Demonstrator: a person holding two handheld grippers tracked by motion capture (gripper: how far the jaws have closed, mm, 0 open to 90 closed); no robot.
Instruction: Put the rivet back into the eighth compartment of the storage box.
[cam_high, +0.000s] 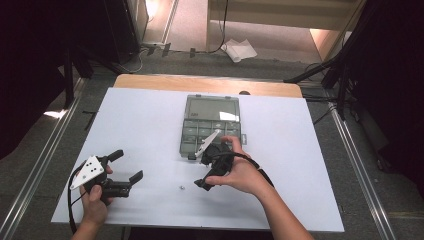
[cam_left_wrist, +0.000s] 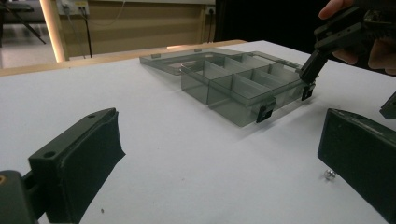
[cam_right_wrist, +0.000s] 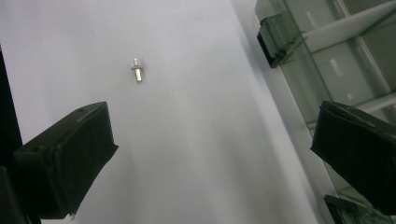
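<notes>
Lying loose on white desk (cam_high: 150, 125): small metal pin (cam_right_wrist: 137, 70), long axis pointing away, ahead-left of right gripper (cam_right_wrist: 212, 154), fingers gaping wide, gripping nothing; left gripper (cam_high: 125, 167) likewise.

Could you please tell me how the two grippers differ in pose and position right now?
The left gripper sits low near the table's front left, jaws pointing right across the sheet; the right gripper is tilted steeply down beside the compartment box. The left gripper's grey plate faces up; the right's plate stands on edge. Both have open, empty jaws, with the small metal pin between them.
</notes>
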